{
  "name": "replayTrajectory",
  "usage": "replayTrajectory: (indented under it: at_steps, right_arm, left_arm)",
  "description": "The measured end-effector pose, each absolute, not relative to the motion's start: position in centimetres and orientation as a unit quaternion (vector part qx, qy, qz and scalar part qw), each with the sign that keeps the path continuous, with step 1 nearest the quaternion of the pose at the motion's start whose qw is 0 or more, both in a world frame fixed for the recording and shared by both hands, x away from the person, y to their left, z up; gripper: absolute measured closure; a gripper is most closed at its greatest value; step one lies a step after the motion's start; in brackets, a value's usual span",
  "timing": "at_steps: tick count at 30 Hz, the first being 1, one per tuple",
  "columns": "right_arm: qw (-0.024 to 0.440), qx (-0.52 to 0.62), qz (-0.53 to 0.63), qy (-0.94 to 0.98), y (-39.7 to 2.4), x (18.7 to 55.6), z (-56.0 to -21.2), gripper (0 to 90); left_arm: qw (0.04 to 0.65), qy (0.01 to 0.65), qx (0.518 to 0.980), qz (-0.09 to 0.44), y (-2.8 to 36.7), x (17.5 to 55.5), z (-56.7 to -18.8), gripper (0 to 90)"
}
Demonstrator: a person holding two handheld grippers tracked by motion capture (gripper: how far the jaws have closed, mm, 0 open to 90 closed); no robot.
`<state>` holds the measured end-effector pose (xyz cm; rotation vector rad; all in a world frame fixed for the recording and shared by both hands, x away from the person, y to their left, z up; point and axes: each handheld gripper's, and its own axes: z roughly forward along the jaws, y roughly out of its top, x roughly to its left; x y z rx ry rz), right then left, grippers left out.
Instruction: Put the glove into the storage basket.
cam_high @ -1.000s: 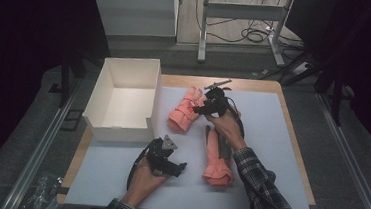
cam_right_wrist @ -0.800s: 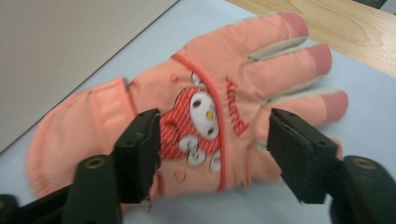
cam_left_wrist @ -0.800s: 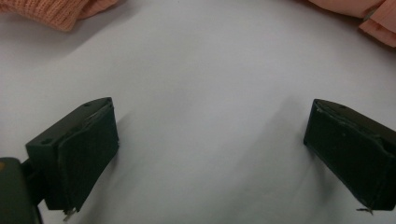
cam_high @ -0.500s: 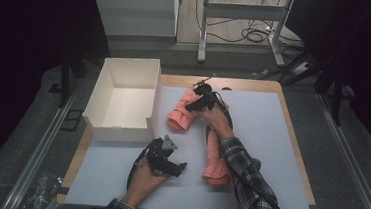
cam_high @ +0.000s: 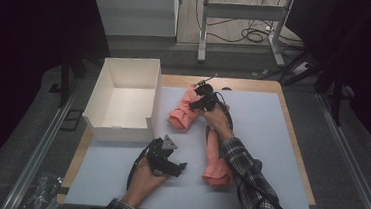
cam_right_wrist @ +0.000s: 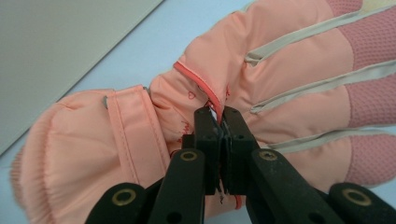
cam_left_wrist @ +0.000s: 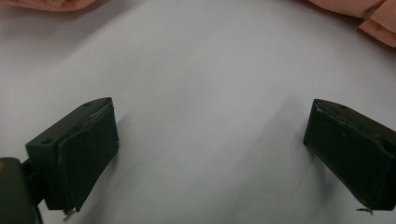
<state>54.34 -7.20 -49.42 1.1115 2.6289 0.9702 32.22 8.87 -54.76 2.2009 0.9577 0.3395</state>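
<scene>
On the white table (cam_high: 271, 141) sits one open white box (cam_high: 123, 99), empty as far as the high view shows, and beside it lie two pink gloves, one near the box and one nearer the person. The glove by the box (cam_high: 185, 112) is the one in hand: the right gripper (cam_high: 205, 98) has just been closing, and its jaws now pinch a fold of fabric at the glove's wrist seam (cam_right_wrist: 212, 100). To do this step well, I would lift slowly and check that the thin pinch holds (a seam fold can slip) before swinging toward the box. The second glove (cam_high: 215, 159) lies partly under the right forearm. The left gripper (cam_high: 166, 160) rests on the table, jaws wide apart and holding nothing.
</scene>
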Motion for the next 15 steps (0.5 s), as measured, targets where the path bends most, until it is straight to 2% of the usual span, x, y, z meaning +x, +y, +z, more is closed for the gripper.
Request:
replayTrajectory:
  at_steps: [8,15]
  right_arm:
    - [0.07,0.363,0.327,0.869,-8.5,53.6,-47.8,86.1]
    - [0.052,0.343,0.361,0.866,-10.4,52.4,-45.1,85.8]
  left_arm:
    - [0.351,0.371,0.85,0.131,8.9,32.2,-54.8,3.2]
    - [0.351,0.371,0.85,0.131,8.9,32.2,-54.8,3.2]
